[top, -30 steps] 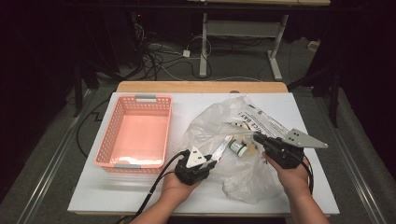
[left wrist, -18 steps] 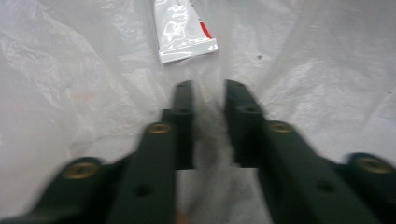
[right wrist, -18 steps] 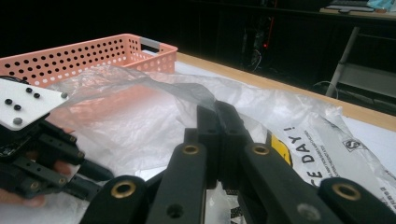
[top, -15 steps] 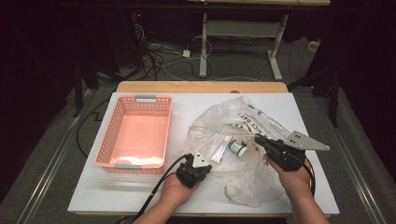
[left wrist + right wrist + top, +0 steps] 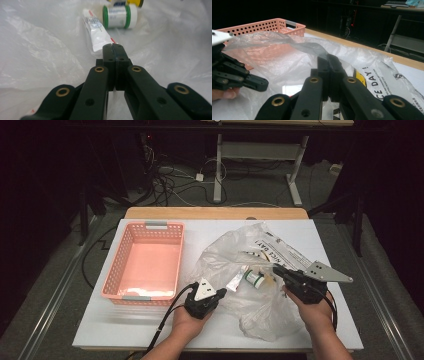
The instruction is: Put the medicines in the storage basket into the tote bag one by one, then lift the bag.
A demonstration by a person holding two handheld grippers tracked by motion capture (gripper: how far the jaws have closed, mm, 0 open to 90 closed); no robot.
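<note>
A clear plastic bag [image 5: 225,255] lies crumpled on the white table [image 5: 100,320]. Inside it are a white bottle with green ends [image 5: 255,279] [image 5: 117,17], a white tube [image 5: 234,283] [image 5: 96,31] and a yellow item [image 5: 133,2]. My left gripper [image 5: 220,291] [image 5: 112,46] is at the bag's near left edge. Its jaws are shut, apparently on the film, with the tips right at the tube's crimped end. My right gripper [image 5: 276,269] [image 5: 328,57] is shut on the bag's upper film [image 5: 274,40] and holds that strip raised. The left gripper [image 5: 259,83] is also at the left of the right gripper view.
A pink perforated basket [image 5: 112,270] [image 5: 262,26] stands on the left half of the table, close beside the bag. A wooden strip [image 5: 215,213] runs along the table's far edge. Beyond it are cables and a desk frame [image 5: 255,160] on the dark floor.
The left gripper's jaws, open at the bag's edge a second ago, have closed. Both hands have stayed about where they were.
</note>
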